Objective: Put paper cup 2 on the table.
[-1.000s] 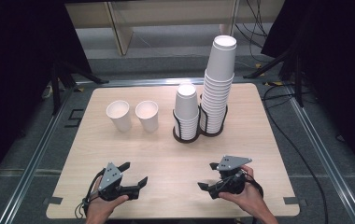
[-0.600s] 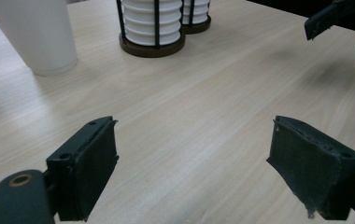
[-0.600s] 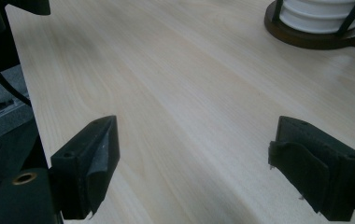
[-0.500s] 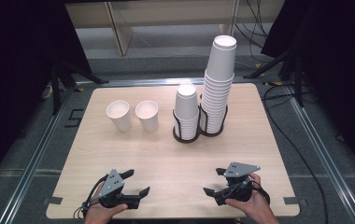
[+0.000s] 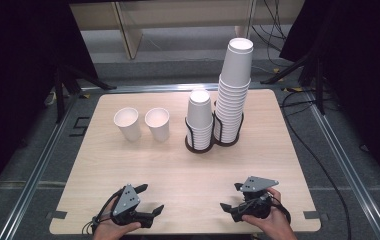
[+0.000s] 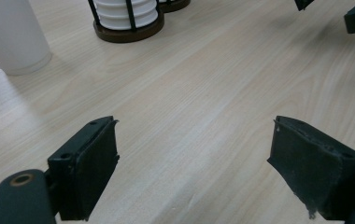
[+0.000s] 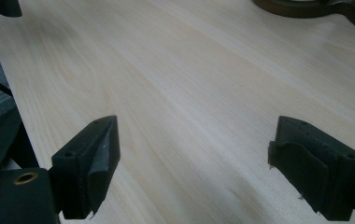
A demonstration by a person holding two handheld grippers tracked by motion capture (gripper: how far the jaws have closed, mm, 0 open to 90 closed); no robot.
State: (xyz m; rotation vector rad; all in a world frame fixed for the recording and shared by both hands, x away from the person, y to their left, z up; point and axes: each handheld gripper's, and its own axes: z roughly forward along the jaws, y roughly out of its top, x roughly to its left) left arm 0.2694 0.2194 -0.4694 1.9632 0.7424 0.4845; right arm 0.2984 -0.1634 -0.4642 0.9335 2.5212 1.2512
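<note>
Hands are resting low at the near bench (image 5: 178,170) edge, left tongs (image 5: 150,199) and right tongs (image 5: 231,196) both gaping, empty, pointing inward; two loose cups (image 5: 143,122) are standing well ahead of the left tongs.

On the table (image 5: 178,170), two single cups (image 5: 127,122) (image 5: 158,123) stand side by side at your left. Right of them stand a short cup stack (image 5: 199,120) and a tall cup stack (image 5: 233,92), each in a holder, touching. Your tongs are near the front edge, well apart.
</note>
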